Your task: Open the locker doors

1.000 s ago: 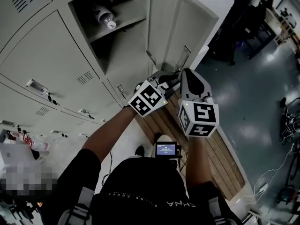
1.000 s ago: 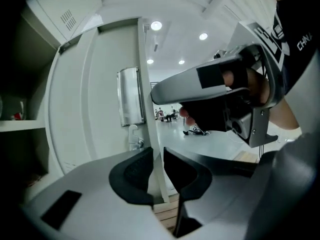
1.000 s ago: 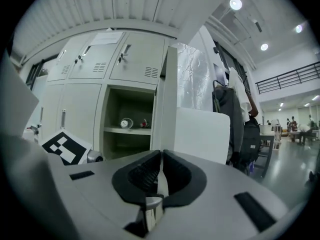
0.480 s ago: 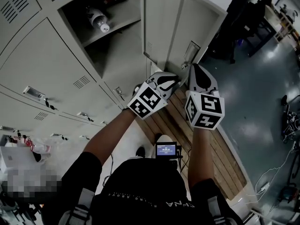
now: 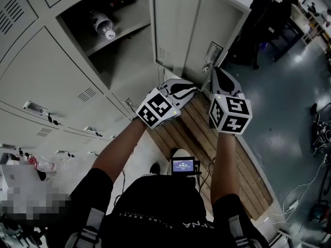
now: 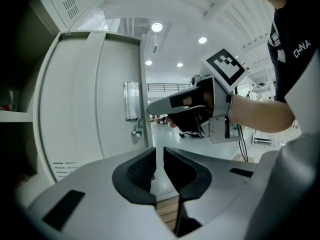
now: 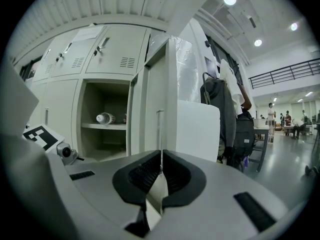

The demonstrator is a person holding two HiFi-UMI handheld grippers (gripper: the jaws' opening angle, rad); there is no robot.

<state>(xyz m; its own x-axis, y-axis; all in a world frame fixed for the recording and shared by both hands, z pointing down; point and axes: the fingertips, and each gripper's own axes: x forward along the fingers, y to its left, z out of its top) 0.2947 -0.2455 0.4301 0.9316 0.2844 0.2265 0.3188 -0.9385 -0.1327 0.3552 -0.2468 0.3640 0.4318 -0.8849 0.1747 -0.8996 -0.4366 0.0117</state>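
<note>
A grey locker door (image 5: 207, 30) stands swung out from an open compartment (image 5: 116, 56); a plastic bottle (image 5: 103, 26) lies on the shelf inside. My right gripper (image 5: 214, 72) is at the door's free edge just below the handle plate (image 5: 212, 50). In the right gripper view its jaws (image 7: 161, 171) are shut on the thin door edge (image 7: 160, 129). My left gripper (image 5: 191, 89) hovers beside it, lower down. In the left gripper view its jaws (image 6: 159, 164) are shut with nothing between them, facing the door's outer face (image 6: 95, 99) and the lock tab (image 6: 136, 131).
Closed lockers (image 5: 46, 71) fill the wall to the left. A wooden slat platform (image 5: 207, 143) lies under my feet. Jackets and a backpack (image 7: 240, 129) hang past the door. Cables (image 5: 316, 133) lie on the floor at the right.
The door has swung further open. My right gripper has travelled with its edge, up and to the right in the head view, and the left gripper has followed.
</note>
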